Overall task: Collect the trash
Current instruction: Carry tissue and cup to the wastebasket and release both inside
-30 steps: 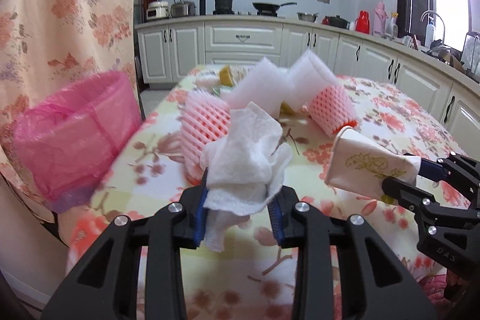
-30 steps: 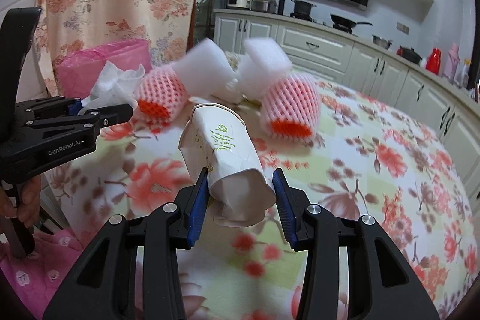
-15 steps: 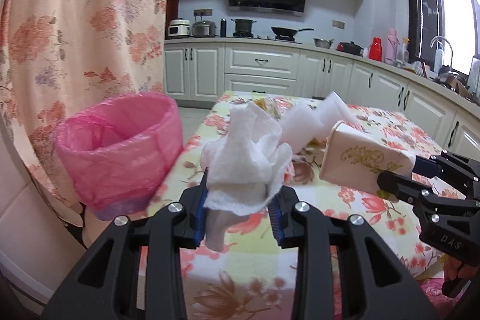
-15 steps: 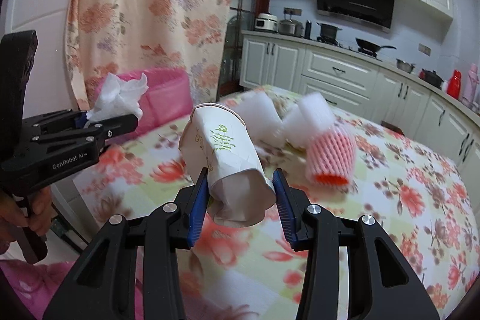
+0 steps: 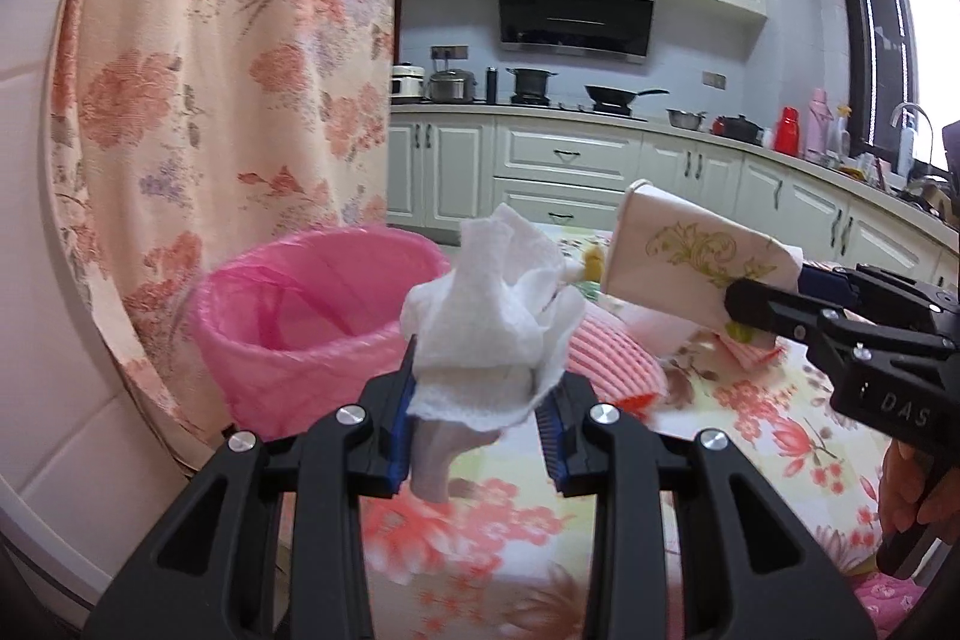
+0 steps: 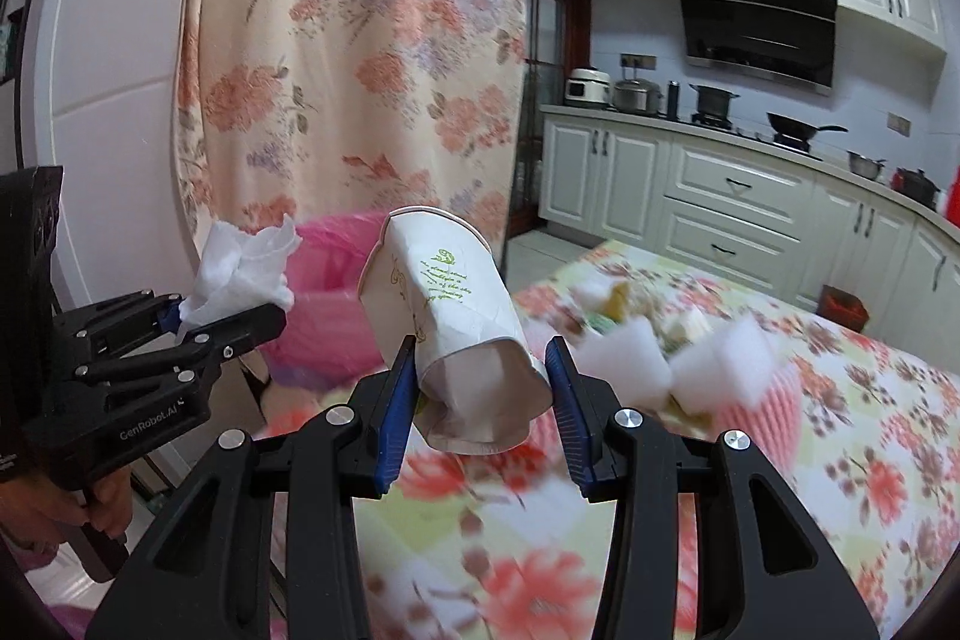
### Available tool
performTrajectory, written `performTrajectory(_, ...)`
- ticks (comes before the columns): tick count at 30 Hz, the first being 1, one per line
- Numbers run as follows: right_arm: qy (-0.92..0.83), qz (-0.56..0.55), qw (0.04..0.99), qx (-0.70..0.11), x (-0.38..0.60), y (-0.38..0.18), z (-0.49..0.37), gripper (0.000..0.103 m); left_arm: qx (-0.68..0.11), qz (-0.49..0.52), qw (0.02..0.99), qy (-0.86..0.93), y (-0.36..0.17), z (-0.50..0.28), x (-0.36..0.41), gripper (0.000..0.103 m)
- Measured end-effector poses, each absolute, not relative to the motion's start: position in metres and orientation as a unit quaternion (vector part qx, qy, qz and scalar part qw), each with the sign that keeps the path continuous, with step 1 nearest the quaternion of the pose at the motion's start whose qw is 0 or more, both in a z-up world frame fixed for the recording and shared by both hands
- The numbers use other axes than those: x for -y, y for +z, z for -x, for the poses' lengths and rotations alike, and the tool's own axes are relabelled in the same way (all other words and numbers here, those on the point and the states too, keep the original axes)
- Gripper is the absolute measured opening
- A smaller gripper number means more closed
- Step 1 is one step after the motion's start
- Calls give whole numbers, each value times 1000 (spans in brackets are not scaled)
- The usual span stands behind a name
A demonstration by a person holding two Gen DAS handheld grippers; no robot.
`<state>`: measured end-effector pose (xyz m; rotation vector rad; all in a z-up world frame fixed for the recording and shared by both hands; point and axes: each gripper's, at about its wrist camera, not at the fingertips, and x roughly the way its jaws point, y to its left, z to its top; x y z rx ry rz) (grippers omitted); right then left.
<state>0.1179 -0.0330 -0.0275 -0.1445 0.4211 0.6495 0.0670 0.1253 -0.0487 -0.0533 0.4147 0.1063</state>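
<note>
My left gripper (image 5: 483, 388) is shut on a crumpled white tissue (image 5: 492, 316) and holds it in the air just right of a bin lined with a pink bag (image 5: 312, 322). My right gripper (image 6: 480, 370) is shut on a crushed white paper cup (image 6: 444, 304) with green print, held above the table's near left corner. The cup also shows in the left wrist view (image 5: 690, 262), right of the tissue. In the right wrist view the tissue (image 6: 240, 274) and left gripper (image 6: 225, 313) are in front of the pink bin (image 6: 336, 298).
The floral-cloth table (image 6: 810, 460) carries pink foam fruit nets (image 5: 612, 358) and white foam pieces (image 6: 624, 358). A floral curtain (image 5: 210, 70) hangs behind the bin. Kitchen cabinets (image 5: 564, 178) run along the back wall.
Both grippers have risen and swung left with their loads toward the pink bin. The table has dropped lower in both views, and the bin is now nearer.
</note>
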Motion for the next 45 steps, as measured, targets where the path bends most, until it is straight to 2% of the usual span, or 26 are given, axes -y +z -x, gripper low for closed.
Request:
performTrajectory(16, 383, 37, 895, -226, -61, -17, -192, 42, -211, 35, 972, 100, -24, -115, -218, 33)
performTrajectory(26, 384, 15, 883, -271, -110, -32, -252, 42, -236, 86, 961, 114, -39, -169, -284, 35)
performTrajectory(36, 380, 0, 872, -308, -140, -56, -279, 42, -260, 92, 952, 129, -61, -196, -304, 39)
performTrajectory(38, 381, 0, 870, -311, -142, -58, -281, 43, -261, 94, 952, 131, -62, -197, -307, 45)
performTrajectory(40, 382, -1, 870, -313, -142, -59, -283, 44, -258, 95, 952, 135, -62, -198, -309, 58)
performTrajectory(44, 379, -3, 872, -312, -137, -58, -285, 45, -252, 95, 952, 143, -58, -195, -310, 71)
performTrajectory(45, 378, -4, 872, -311, -135, -57, -285, 48, -251, 95, 953, 143, -57, -194, -309, 75)
